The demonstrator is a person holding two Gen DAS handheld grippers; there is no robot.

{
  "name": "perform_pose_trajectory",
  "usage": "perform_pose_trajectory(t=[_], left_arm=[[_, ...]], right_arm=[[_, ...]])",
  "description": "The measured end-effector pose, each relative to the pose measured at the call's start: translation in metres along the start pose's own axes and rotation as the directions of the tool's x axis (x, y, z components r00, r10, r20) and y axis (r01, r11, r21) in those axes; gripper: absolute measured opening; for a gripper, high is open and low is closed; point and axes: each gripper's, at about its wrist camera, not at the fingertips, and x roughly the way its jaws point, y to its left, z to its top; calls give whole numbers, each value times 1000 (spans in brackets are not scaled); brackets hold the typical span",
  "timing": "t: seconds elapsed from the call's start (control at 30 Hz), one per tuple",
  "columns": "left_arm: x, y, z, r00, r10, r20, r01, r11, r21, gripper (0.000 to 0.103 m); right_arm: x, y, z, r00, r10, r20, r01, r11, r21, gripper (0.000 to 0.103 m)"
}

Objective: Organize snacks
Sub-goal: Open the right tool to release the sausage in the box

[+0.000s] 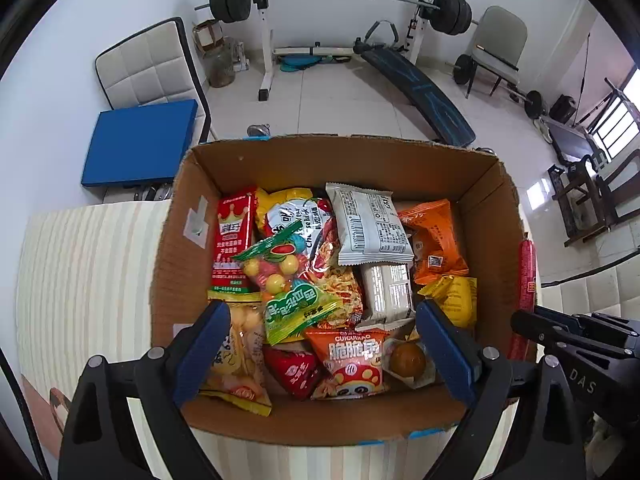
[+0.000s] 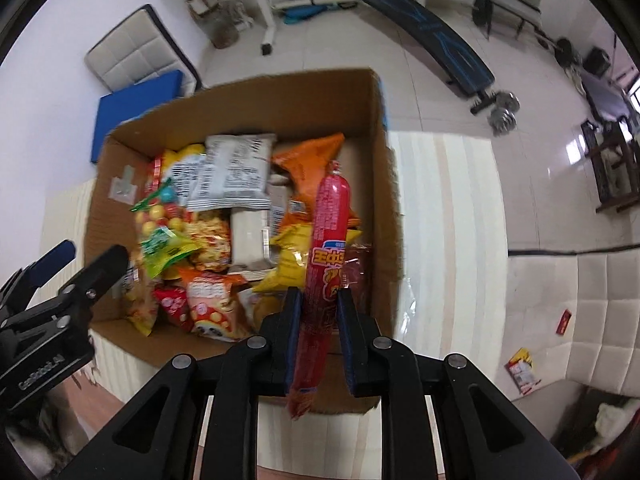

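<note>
Home gym behind, striped worktop point(image 1: 88, 280) lower left carrying the cardboard box point(image 1: 360, 160) of snacks mid-frame; left tool point(image 1: 320, 344) spread wide, empty above the packets; right tool point(image 2: 318, 312) clamps the red sausage point(image 2: 326, 240) low over the box's right edge, so it could pivot and slip outside.

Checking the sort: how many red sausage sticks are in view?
1. The red sausage stick is clamped upright in the right gripper, above the right side of the cardboard box. Others may lie hidden under the packets.
</note>
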Motion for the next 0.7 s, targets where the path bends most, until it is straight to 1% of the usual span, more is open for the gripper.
perform_pose_trajectory(t=[0.03, 0.07, 0.13, 0.17, 0.2, 0.37, 0.43, 0.5, 0.57, 0.63, 0.7], left_arm=[[2, 0, 1, 1000, 6, -4, -6, 1000, 1, 95], [4, 0, 2, 1000, 11, -7, -11, 1000, 1, 95], [7, 0, 3, 1000, 18, -11, -18, 1000, -4, 95], [8, 1, 3, 1000, 24, -12, -24, 1000, -5, 95], [8, 1, 4, 1000, 24, -13, -24, 1000, -6, 95], [8, 4, 3, 999, 25, -21, -25, 1000, -13, 95], [7, 4, 2, 999, 32, -19, -32, 999, -9, 95], [5, 4, -1, 999, 42, -16, -42, 999, -2, 95], [3, 6, -4, 999, 46, -14, -46, 999, 0, 95], [-1, 8, -7, 998, 53, -13, -53, 999, 0, 95], [-4, 10, -10, 998, 59, -10, -59, 998, 2, 95]], right_arm=[[3, -3, 2, 1000, 1, -4, -1, 1000, 11, 23], [6, -5, 3, 1000, -8, -9, 8, 1000, 13, 26], [5, -6, 4, 1000, -8, 11, 8, 1000, 15, 42], [5, -5, 5, 1000, -2, 14, 2, 1000, 15, 54], [5, -5, 5, 1000, 5, 14, -5, 1000, 21, 56], [-1, -3, 1, 1000, 20, 22, -21, 999, 32, 56], [-1, 1, -4, 999, 25, 21, -26, 999, 33, 62], [-3, 4, -9, 999, 19, 26, -20, 999, 28, 80], [-4, 7, -14, 999, 14, 31, -15, 1000, 26, 83], [-5, 11, -20, 1000, 5, 28, -5, 1000, 27, 89], [-6, 14, -25, 999, 6, 34, -7, 999, 33, 91]])
